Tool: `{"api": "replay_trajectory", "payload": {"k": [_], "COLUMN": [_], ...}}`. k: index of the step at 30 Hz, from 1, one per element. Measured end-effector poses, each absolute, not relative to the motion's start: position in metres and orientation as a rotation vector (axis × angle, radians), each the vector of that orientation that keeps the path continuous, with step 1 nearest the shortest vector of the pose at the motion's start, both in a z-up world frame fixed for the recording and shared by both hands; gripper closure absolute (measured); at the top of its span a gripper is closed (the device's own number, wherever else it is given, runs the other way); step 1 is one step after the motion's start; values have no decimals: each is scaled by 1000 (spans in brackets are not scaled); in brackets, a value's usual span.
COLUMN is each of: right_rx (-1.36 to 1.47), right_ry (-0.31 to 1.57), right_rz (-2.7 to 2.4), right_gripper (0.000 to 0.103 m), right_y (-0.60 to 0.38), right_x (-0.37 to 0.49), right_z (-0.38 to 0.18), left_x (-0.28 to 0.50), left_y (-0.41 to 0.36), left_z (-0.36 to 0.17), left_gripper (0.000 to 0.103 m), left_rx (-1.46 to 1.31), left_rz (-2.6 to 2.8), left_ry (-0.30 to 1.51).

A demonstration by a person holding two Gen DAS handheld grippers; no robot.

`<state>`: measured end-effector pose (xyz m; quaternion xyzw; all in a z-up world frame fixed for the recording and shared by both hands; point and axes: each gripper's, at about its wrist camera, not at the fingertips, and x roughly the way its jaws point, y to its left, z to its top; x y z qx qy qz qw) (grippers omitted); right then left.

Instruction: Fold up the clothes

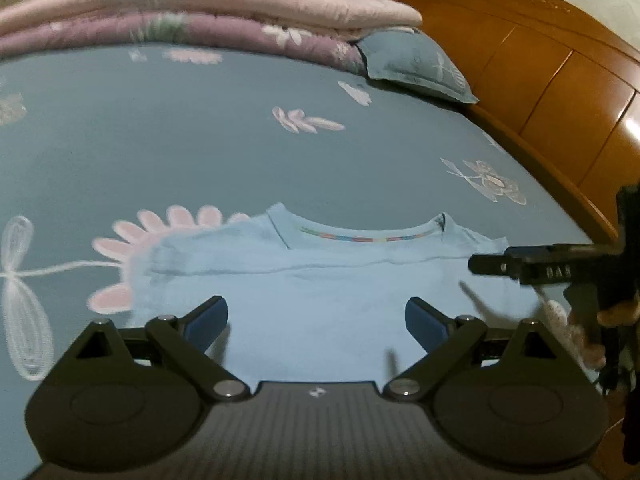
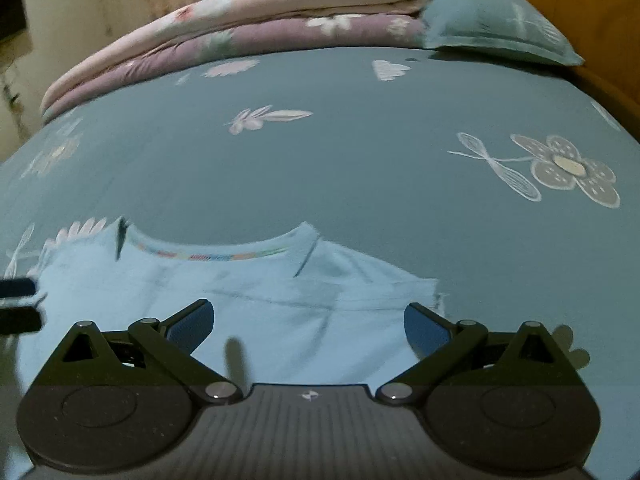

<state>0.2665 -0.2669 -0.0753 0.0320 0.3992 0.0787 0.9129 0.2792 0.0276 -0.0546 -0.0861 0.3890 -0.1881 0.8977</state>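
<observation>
A light blue T-shirt (image 1: 312,300) lies flat on the bed, its collar with a multicoloured inner band toward the far side. It also shows in the right wrist view (image 2: 248,300). My left gripper (image 1: 316,322) is open and empty, just above the shirt's middle. My right gripper (image 2: 308,324) is open and empty above the shirt's right part. The right gripper's fingers (image 1: 500,266) show at the right edge of the left wrist view. The left gripper's fingers (image 2: 18,288) show at the left edge of the right wrist view.
The bed has a teal flowered sheet (image 1: 200,140). Folded pink and purple quilts (image 1: 200,12) and a teal pillow (image 1: 416,64) lie at the far side. A wooden headboard (image 1: 560,80) runs along the right.
</observation>
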Motion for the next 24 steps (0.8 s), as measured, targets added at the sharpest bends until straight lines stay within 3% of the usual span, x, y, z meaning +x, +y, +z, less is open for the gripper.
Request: {"api": "replay_trajectory", "payload": {"k": [15,17,24], "right_rx": [41,42,29], "right_ry": [805,805,791], "right_rz": [212,207,215], "right_gripper": [0,0,0], "right_y": [-258,-255,-252], "right_x": [242,231,180], "right_z": [-70,-69,-64], "left_x": [304,316,246], "left_y": [43,44,32], "left_z": [-57,-64,-31], "left_gripper": [4,8,4], "left_rx": [-155,-113,-48], "left_rz": [-303,-235,-337], "left_ry": [783,807,710]}}
